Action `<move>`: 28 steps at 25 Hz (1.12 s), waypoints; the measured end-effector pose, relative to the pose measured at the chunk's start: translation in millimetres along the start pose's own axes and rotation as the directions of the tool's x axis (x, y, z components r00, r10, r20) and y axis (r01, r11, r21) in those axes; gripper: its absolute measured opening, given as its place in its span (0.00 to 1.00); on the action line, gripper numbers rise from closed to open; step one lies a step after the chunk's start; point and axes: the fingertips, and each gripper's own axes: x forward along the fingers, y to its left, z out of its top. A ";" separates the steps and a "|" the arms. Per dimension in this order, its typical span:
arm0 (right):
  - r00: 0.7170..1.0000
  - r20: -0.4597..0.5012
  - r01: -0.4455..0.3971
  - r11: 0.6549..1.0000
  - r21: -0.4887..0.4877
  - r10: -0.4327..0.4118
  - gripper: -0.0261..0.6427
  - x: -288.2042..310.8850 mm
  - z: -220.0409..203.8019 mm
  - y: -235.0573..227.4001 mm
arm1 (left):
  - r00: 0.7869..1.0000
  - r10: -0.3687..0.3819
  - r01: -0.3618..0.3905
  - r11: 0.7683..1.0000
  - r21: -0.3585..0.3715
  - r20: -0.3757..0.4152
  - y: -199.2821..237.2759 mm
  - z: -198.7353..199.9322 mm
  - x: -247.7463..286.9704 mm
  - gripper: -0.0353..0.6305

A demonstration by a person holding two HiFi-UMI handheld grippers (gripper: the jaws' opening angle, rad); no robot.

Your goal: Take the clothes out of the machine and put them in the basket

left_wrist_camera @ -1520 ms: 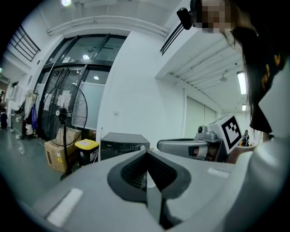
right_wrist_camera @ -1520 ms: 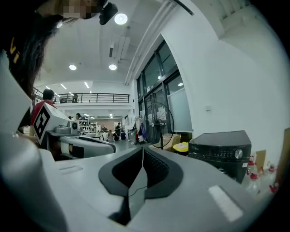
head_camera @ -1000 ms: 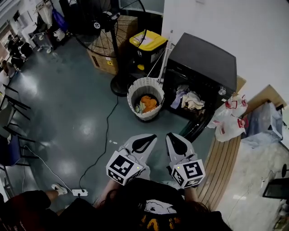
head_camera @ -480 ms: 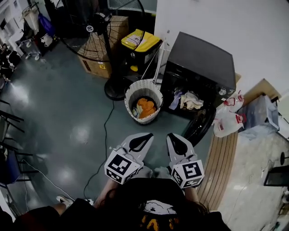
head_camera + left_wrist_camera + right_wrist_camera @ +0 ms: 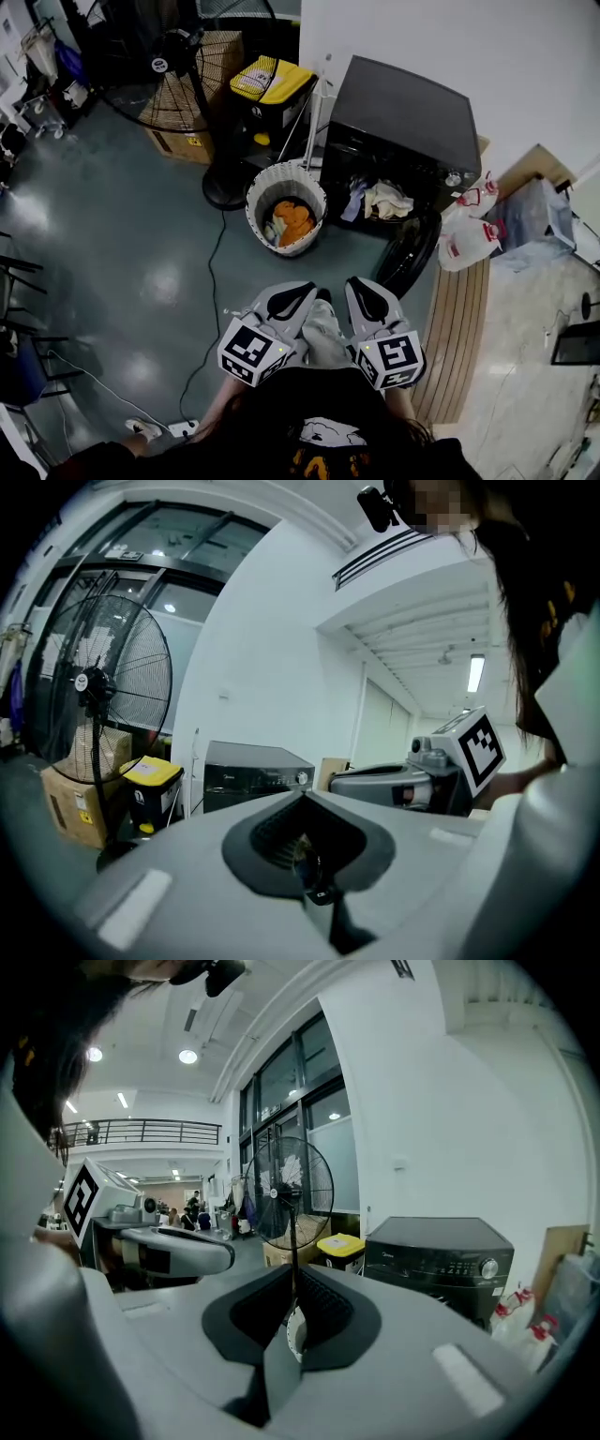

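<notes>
Grey glossy floor (image 5: 141, 234) fills most of the head view, with a white wall (image 5: 487, 56) at the far right. A black machine (image 5: 403, 108) is set against that wall. Its round door (image 5: 410, 253) is swung open toward the near side, probably so that the drum can be reached. A large fan (image 5: 155, 66) is seen at the far left, and a yellow-lidded bin (image 5: 272, 80) between the fan and the machine.

A white basket (image 5: 258, 192) is placed just left of the machine's opening, probably to keep the carry short. An orange cloth (image 5: 295, 220) and some paler pieces are already held in it. More clothes (image 5: 380, 199), pale and bluish, are bunched in the mouth of the machine, so the task is judged partly done. White jugs (image 5: 466, 248) with red caps are stood just right of the door.

At the near edge, both grippers are held close to the body, side by side, pointed toward the machine and well apart from it. The left gripper (image 5: 314, 287) is seen with its jaws pressed together and nothing between them. The right gripper (image 5: 354, 281) is likewise pressed together and empty. An approach to the machine is judged to be the step in hand.
</notes>
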 end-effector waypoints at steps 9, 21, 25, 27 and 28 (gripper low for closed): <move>0.999 0.024 -0.036 0.998 0.046 0.035 0.11 60.3 10.0 -43.0 | 0.999 0.036 -0.034 0.998 0.045 -0.032 46.4 11.5 43.9 0.05; 0.999 0.034 -0.011 0.998 0.056 0.009 0.11 146.1 42.8 -152.5 | 0.997 0.031 -0.025 0.996 0.083 -0.066 114.3 55.4 154.9 0.05; 1.000 0.017 0.009 0.996 0.086 -0.010 0.11 158.1 35.0 -179.8 | 0.995 0.022 -0.012 0.995 0.099 -0.099 126.5 55.8 185.3 0.05; 1.000 0.009 0.019 0.995 0.099 -0.020 0.12 160.5 30.1 -191.1 | 0.994 0.011 0.001 0.994 0.110 -0.109 128.8 55.3 197.8 0.05; 1.000 0.004 0.025 0.994 0.106 -0.025 0.12 161.6 27.6 -196.2 | 0.993 0.004 0.009 0.994 0.110 -0.117 129.7 54.8 203.4 0.05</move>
